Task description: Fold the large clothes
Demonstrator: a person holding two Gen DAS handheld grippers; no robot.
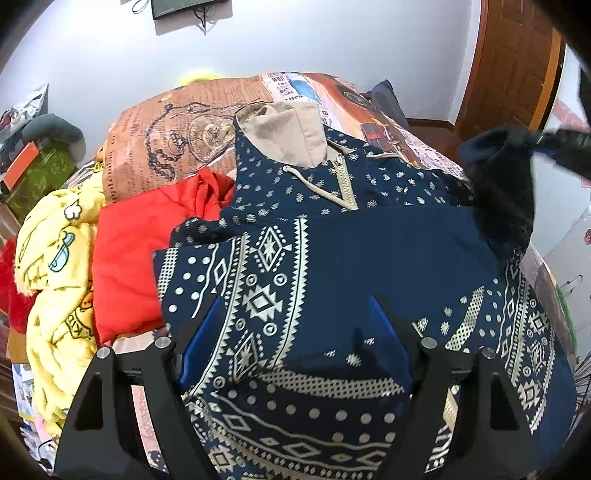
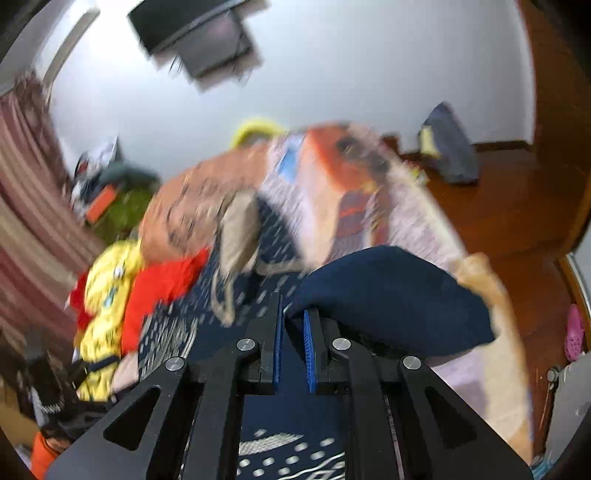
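Both grippers work over a bed (image 1: 155, 147) covered with a newspaper-and-pocket-watch print spread. Seen from its own wrist camera, the left gripper (image 1: 295, 306) has its jaws spread wide, its blue-padded fingers (image 1: 205, 332) standing well apart above the patterned front of a navy hoodie (image 1: 332, 258); nothing sits between them, though whether the tips touch the cloth cannot be told. The right gripper (image 2: 293, 314) has its jaws drawn nearly together, pinching a fold of the hoodie's plain navy sleeve (image 2: 388, 295) between the blue pads (image 2: 307, 332). The same gripper shows blurred in the left wrist view at the upper right, with the sleeve (image 1: 491, 147) lifted clear of the bed's right edge.

The hoodie lies face up across the middle of the bed, its beige hood (image 1: 284, 133) toward the far edge, its zip and drawstring below that, and its cream geometric bands running down to the near edge. Plain navy fabric lies across the chest.

Along the bed's left edge a red garment (image 1: 133, 258) lies touching the hoodie's left side, and a yellow cartoon-print cloth (image 1: 55, 258) is heaped just beyond it. A dark screen (image 2: 199, 33) hangs on the white wall behind the bed. The right wrist view is heavily blurred, so finer detail there cannot be made out.
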